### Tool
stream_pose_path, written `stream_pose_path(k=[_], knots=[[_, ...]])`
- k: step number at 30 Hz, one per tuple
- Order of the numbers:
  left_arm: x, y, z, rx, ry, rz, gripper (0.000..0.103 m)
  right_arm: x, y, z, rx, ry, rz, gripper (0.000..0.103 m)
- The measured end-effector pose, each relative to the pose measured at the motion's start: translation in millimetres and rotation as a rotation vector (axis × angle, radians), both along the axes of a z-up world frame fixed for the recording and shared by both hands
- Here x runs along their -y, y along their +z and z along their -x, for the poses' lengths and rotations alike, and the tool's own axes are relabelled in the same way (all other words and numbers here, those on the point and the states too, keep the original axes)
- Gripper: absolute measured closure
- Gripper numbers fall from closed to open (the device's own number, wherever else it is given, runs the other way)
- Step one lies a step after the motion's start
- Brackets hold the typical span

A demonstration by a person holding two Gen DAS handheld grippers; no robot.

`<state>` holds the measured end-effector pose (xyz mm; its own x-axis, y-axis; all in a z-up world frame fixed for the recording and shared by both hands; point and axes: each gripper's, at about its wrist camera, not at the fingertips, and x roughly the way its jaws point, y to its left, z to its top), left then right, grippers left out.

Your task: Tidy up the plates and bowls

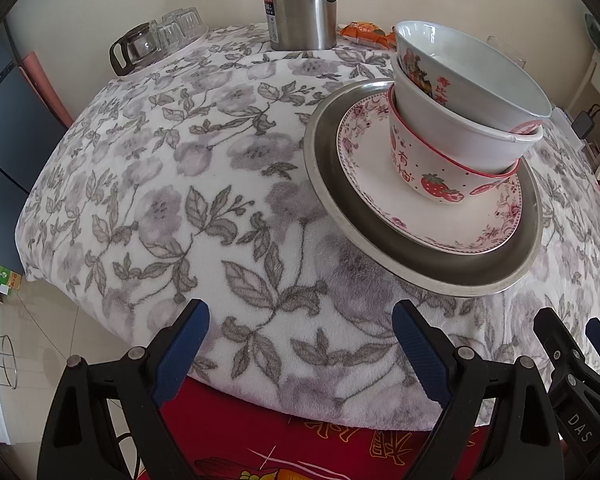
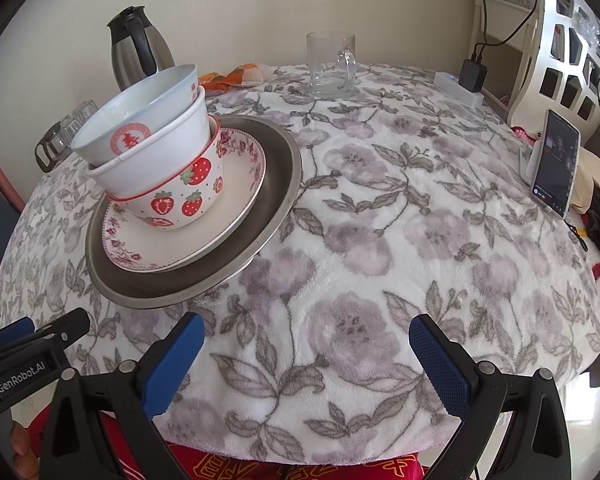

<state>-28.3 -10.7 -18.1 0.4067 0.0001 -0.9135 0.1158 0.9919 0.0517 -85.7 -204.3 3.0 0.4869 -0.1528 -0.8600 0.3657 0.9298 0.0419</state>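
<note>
One stack stands on the flowered tablecloth: a metal plate at the bottom, a pink-flowered plate on it, then a strawberry bowl, a plain white bowl and a printed bowl nested on top. My left gripper hovers open over the cloth at the near edge, left of the stack. My right gripper is open too, right of the stack. Nothing lies between either pair of fingers.
A steel jug stands at the back, with upturned glasses and a glass pot on a tray at the far left. A glass mug, orange snack packets, a power strip and a propped phone are on the right.
</note>
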Motion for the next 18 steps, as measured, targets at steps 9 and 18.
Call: stream_pose_path(k=[9, 18], knots=[[-0.1, -0.5, -0.2, -0.001, 0.001, 0.0, 0.01, 0.6, -0.6, 0.0, 0.0, 0.0, 0.0, 0.0], [0.0, 0.0, -0.5, 0.001, 0.005, 0.002, 0.01, 0.8, -2.1, 0.9, -0.003, 0.0, 0.0, 0.0]])
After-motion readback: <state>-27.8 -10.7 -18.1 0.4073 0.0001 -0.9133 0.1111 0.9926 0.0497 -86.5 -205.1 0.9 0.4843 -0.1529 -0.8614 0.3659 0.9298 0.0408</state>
